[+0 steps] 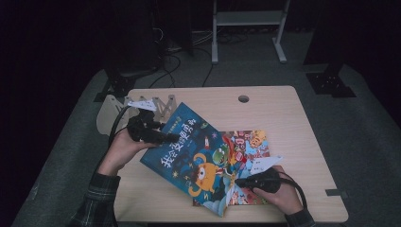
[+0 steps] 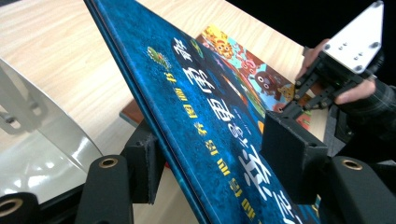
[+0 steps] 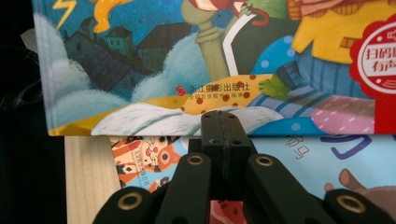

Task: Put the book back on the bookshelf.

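From the high view I count two picture books on my light wooden tabletop (image 1: 293,118): one dark blue hardcover picture book with a yellow monster on its cover (image 1: 191,153), raised and tilted, and one brightly coloured cartoon picture book (image 1: 250,144) lying flat under it. My left gripper (image 1: 163,137) meets the blue book's edge at nine o'clock; my right gripper (image 1: 241,182) sits at the books' five o'clock corner. One round hole (image 1: 243,99) marks the tabletop at twelve o'clock, and bare wood lies open from one to three o'clock. The blue book's lower corner reaches the tabletop's six o'clock edge.

In the left gripper view, my gripper's two black jaws straddle the blue book's (image 2: 210,107) edge, one pad (image 2: 292,156) on the cover, one beneath. I cannot tell if both press. One white curved stand (image 2: 51,140) sits at nine o'clock.

In the right gripper view, my gripper (image 3: 226,133) is pressed together, pinching nothing I can see, its tip at the blue book's (image 3: 154,60) lower edge, over the cartoon book (image 3: 140,156).
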The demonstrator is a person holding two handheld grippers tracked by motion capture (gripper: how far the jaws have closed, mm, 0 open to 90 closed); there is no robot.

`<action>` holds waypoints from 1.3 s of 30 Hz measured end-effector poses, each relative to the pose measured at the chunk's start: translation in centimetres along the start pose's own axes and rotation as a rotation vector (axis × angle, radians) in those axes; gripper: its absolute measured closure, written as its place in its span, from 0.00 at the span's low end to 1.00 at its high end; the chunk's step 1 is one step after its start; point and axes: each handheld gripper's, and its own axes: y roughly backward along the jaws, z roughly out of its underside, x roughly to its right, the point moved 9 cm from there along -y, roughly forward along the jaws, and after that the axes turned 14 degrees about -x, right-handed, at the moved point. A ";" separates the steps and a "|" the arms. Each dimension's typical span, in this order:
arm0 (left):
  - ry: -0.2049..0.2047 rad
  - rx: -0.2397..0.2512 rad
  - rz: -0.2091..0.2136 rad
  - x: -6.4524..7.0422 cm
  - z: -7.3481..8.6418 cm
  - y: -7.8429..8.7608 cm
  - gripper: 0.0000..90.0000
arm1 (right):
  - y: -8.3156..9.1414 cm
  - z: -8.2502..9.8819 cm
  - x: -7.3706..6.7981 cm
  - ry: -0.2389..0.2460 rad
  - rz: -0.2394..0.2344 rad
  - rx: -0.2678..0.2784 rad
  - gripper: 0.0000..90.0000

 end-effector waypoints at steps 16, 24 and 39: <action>0.011 -0.037 -0.009 -1.7 -2.6 -0.5 0.50 | 0.0 -0.6 -0.1 0.004 0.015 0.023 0.99; -0.007 -0.063 -0.025 -2.4 -4.0 -0.5 0.60 | -0.4 -1.0 -0.1 -0.004 0.018 0.036 0.99; -0.040 -0.104 0.002 -1.5 -7.5 0.6 0.70 | -1.2 -2.2 -0.3 -0.006 0.034 0.038 0.99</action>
